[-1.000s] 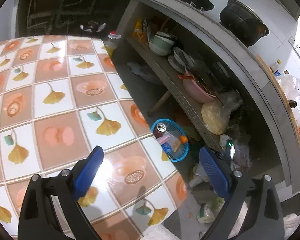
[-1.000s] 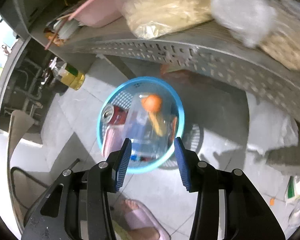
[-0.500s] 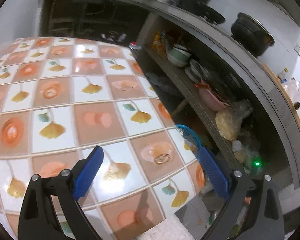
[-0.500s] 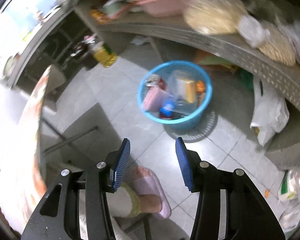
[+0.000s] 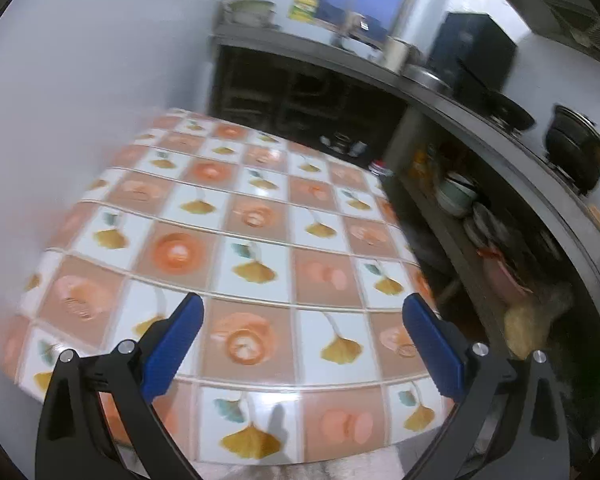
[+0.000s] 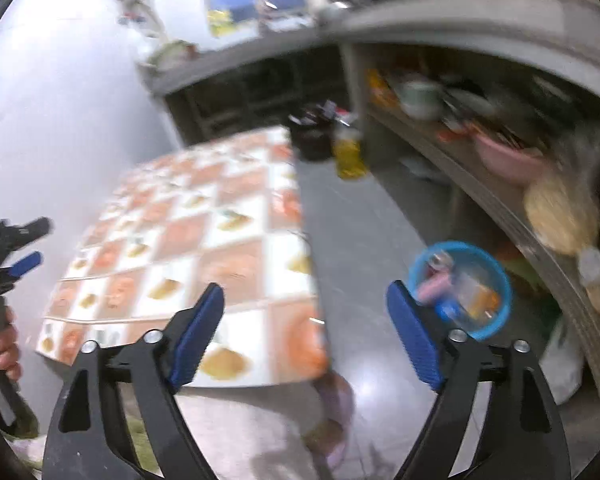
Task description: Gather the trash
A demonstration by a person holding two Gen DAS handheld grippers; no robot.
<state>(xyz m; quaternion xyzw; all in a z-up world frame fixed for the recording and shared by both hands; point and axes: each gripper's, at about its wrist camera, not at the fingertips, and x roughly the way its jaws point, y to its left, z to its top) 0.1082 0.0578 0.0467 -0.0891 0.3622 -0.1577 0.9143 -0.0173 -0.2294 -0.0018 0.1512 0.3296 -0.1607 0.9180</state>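
Observation:
A blue trash basket (image 6: 496, 280) stands on the grey floor under the metal shelf, holding a can, a pink item and plastic wrappers. My right gripper (image 6: 306, 328) is open and empty, up above the table's near right corner, with the basket to its right. My left gripper (image 5: 302, 332) is open and empty, hovering over the near part of the tiled table (image 5: 260, 220). The left gripper also shows at the left edge of the right wrist view (image 6: 14, 254). I see no loose trash on the table top.
A metal shelf (image 6: 500, 200) with bowls, a pink basin and bagged food runs along the right. A yellow oil bottle (image 6: 350, 152) stands on the floor beyond the table. Pots (image 5: 576, 148) sit on the counter above. A white wall bounds the left.
My right gripper has risen and swung left from over the basket to the table's corner and opened wider. My left gripper has tilted up, so the basket has left its view.

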